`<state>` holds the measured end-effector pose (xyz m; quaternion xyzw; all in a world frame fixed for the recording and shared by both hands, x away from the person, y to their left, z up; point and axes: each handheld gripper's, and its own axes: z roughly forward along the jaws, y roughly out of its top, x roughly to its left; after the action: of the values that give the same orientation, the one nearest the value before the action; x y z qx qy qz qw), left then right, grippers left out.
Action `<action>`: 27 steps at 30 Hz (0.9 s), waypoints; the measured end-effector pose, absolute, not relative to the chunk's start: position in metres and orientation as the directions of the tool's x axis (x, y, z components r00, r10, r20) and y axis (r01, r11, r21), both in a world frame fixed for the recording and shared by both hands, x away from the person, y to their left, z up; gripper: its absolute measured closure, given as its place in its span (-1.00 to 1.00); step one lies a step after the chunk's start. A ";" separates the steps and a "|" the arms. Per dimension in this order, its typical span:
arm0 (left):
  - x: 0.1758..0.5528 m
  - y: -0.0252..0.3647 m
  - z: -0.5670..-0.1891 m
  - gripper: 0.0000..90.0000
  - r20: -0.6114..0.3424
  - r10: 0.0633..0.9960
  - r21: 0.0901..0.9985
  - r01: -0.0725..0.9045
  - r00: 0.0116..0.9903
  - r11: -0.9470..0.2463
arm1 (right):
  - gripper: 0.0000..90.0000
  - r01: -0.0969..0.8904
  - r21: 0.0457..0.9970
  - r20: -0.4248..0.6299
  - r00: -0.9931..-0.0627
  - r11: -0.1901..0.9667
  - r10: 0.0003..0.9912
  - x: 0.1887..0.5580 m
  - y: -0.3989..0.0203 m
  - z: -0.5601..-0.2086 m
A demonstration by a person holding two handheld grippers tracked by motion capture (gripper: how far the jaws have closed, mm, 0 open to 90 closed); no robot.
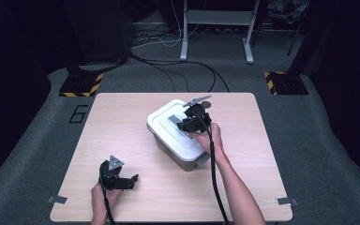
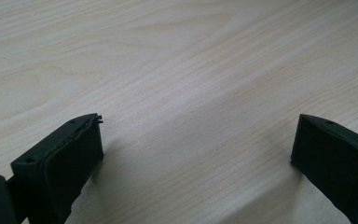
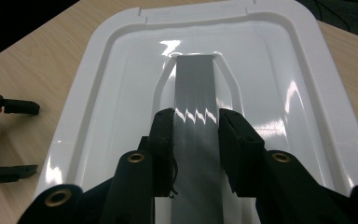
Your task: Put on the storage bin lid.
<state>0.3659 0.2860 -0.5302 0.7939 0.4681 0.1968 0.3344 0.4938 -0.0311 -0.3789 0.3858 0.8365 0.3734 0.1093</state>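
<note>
A plastic storage box with a white lid (image 1: 166,129) stands at the middle of the wooden table (image 1: 122,122). Down the lid (image 3: 116,74) runs a flat grey handle (image 3: 196,79). My right gripper (image 1: 187,125) comes down on the lid from the near right side. In the right gripper view its jaws (image 3: 196,116) press on both edges of the grey handle. My left gripper (image 1: 132,182) rests near the table's front left, pointing right. Its jaws (image 2: 200,126) stand wide apart over bare wood with nothing between them; it also shows far left as the other gripper (image 3: 25,140).
The box's clear body has a grey side latch (image 1: 203,158) facing the front. Grey tape tabs (image 1: 57,199) mark the table's front corners. Beyond the far edge are cables, a metal frame (image 1: 218,18) and hazard-striped stand bases (image 1: 80,86) on the floor.
</note>
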 end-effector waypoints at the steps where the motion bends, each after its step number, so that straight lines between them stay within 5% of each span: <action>1: 0.366 0.286 -0.530 -0.97 0.000 0.875 0.715 0.612 0.484 -0.338 | 0.49 0.563 0.708 0.107 -0.682 0.426 0.723 0.494 -0.032 -0.380; 23: 0.366 0.286 -0.530 -0.96 0.001 0.875 0.718 0.609 0.483 -0.337 | 0.45 0.519 0.717 0.059 -0.710 0.465 0.701 0.492 -0.029 -0.385; 27: 0.366 0.286 -0.530 -0.96 0.001 0.875 0.718 0.609 0.484 -0.337 | -0.05 0.508 0.756 0.082 -0.699 0.413 0.710 0.491 -0.036 -0.380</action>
<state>0.3659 0.2857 -0.5304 0.7932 0.4677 0.1986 0.3356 0.4909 -0.0357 -0.3799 0.3665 0.8309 0.3990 0.1268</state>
